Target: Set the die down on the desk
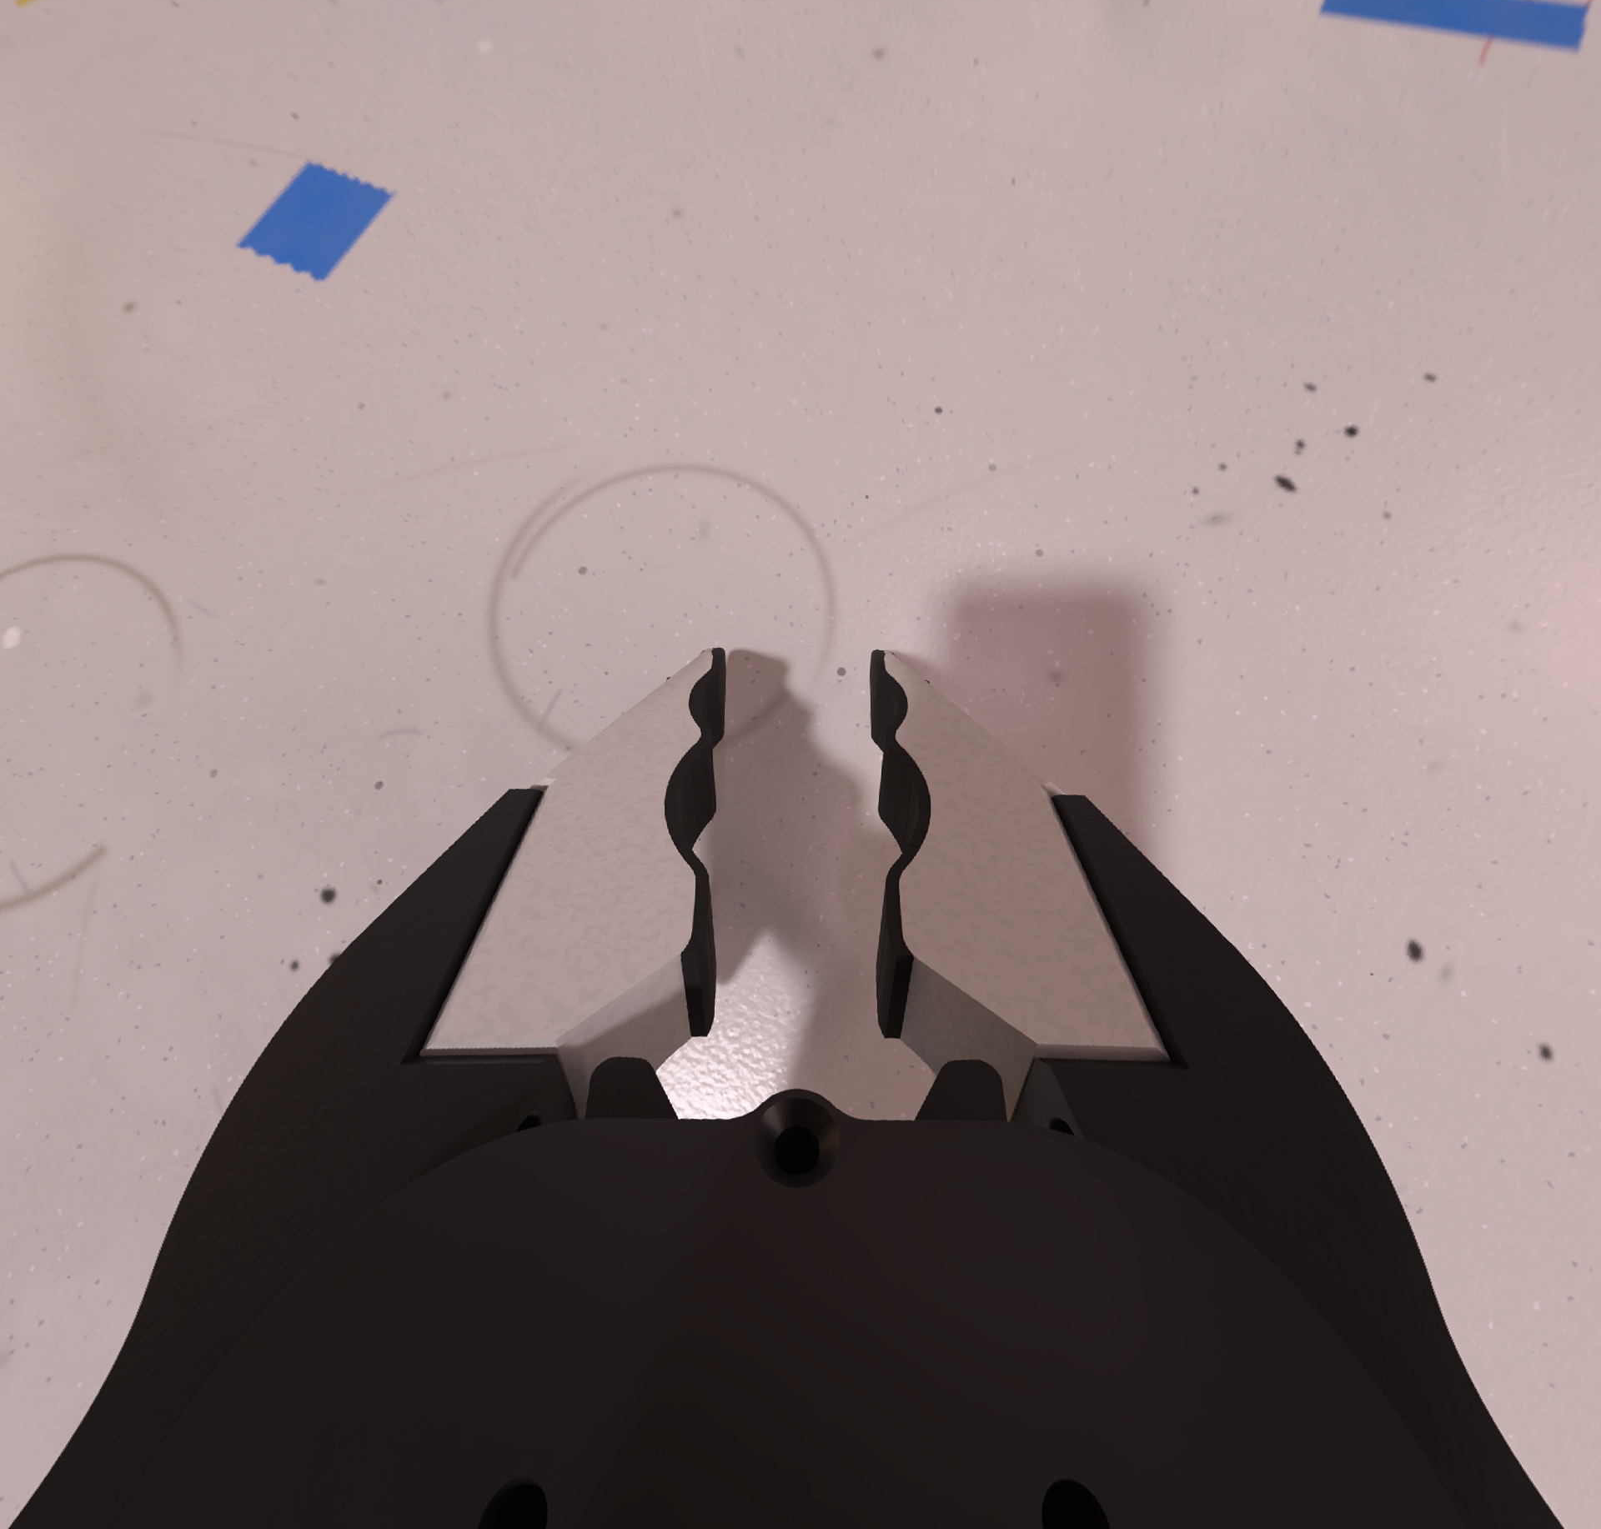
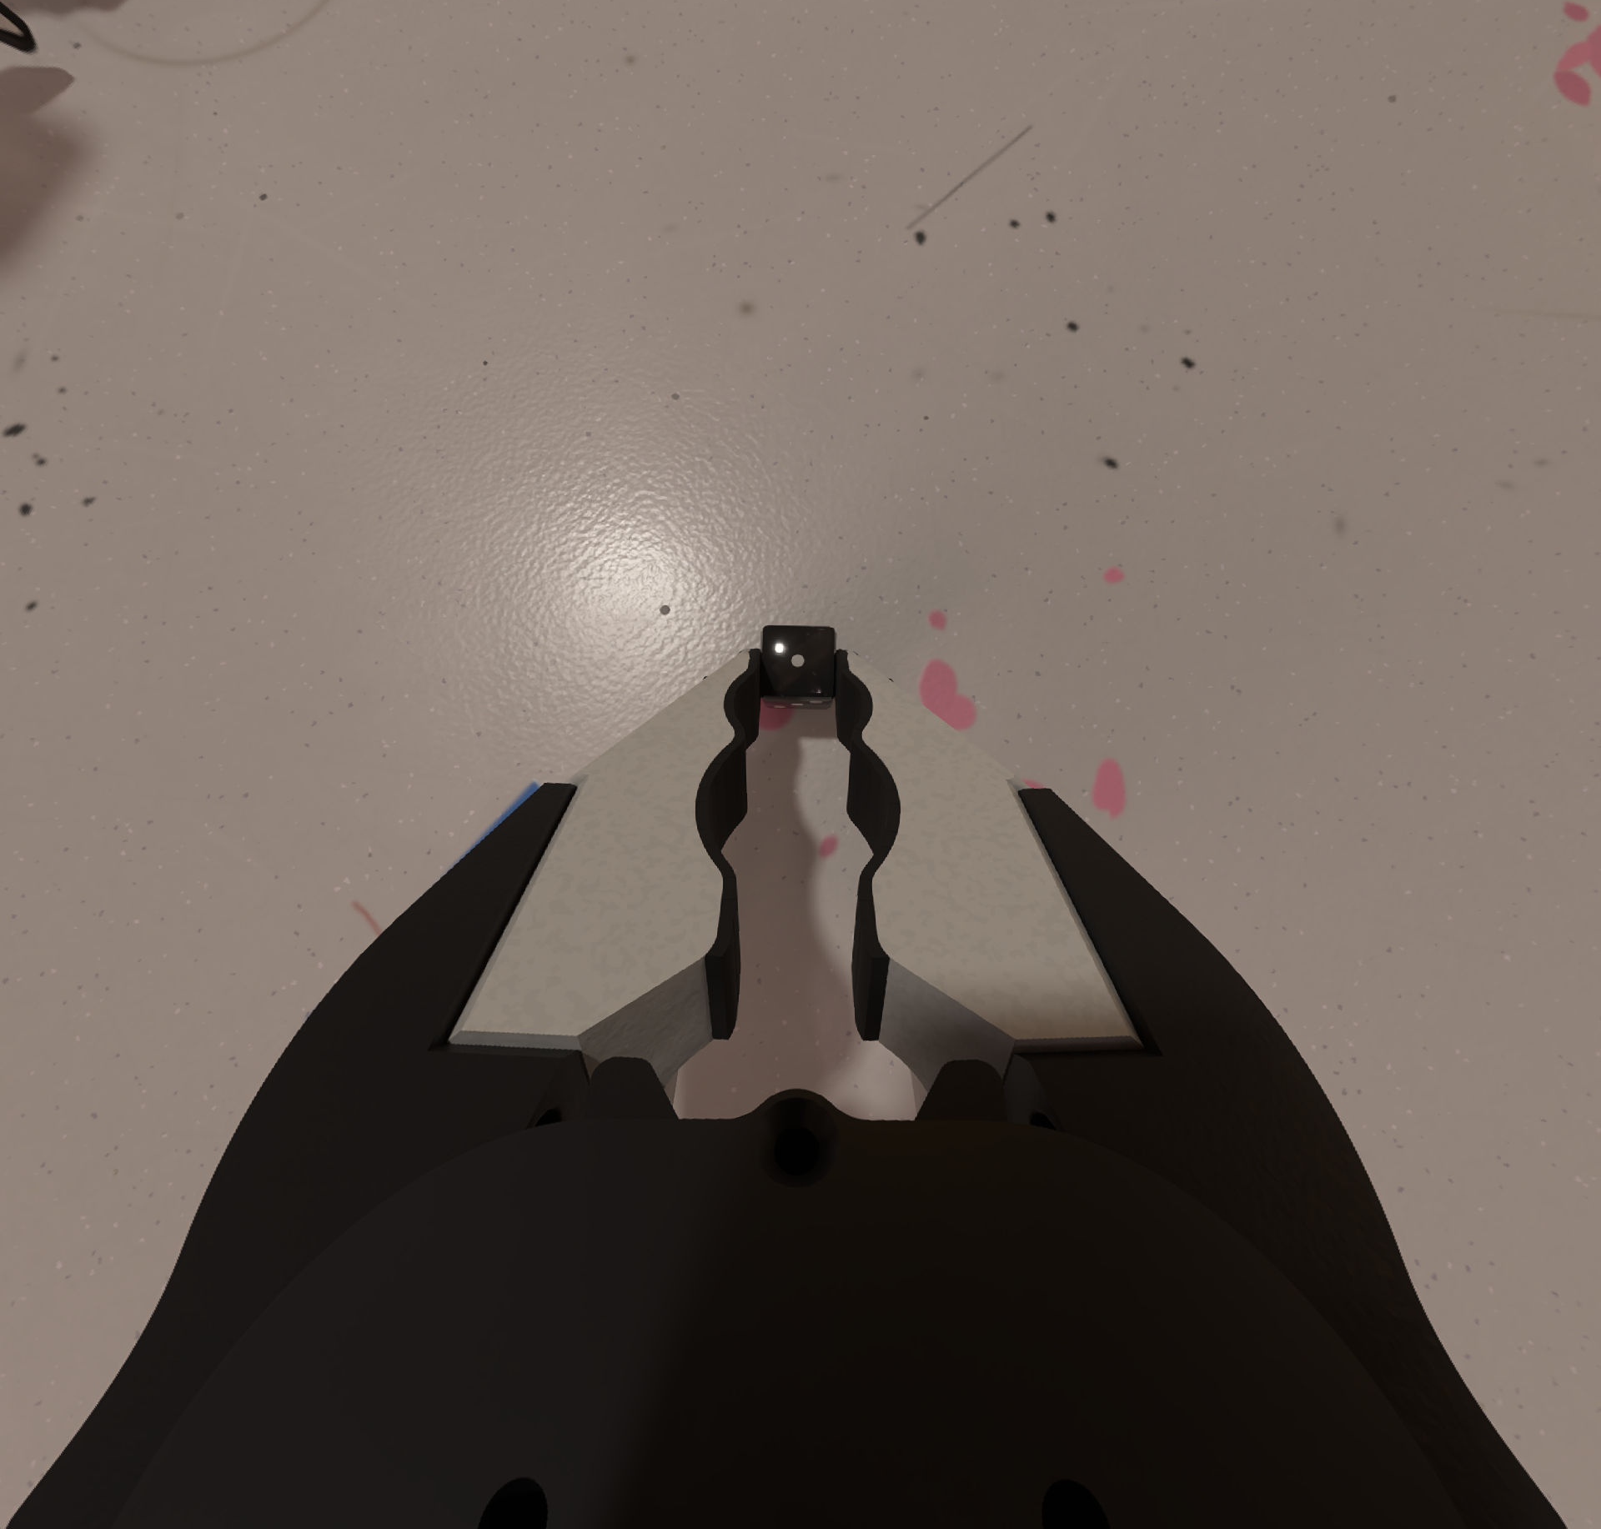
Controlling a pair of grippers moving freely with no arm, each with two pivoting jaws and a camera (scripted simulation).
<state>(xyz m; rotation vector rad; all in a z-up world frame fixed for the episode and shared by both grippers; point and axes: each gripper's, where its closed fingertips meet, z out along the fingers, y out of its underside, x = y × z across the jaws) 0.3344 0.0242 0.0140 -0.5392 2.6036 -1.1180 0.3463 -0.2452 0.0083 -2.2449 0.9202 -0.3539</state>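
1. Desk (image 2: 1126,448): pale, speckled, with pink splashes under my right gripper (image 2: 798,664)
2. Two blue tape pieces (image 1: 316,220), beneath my left gripper (image 1: 797,664), jaws parted, empty
3. One black die (image 2: 798,663), pinched at my right fingertips, white-pipped face toward camera; cube, no long axis

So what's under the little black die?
Under the die, pinched at the tips of the right gripper, lies the speckled desk with pink splotches. The spot straight below is hidden by the die and the fingers, so touching cannot be told.
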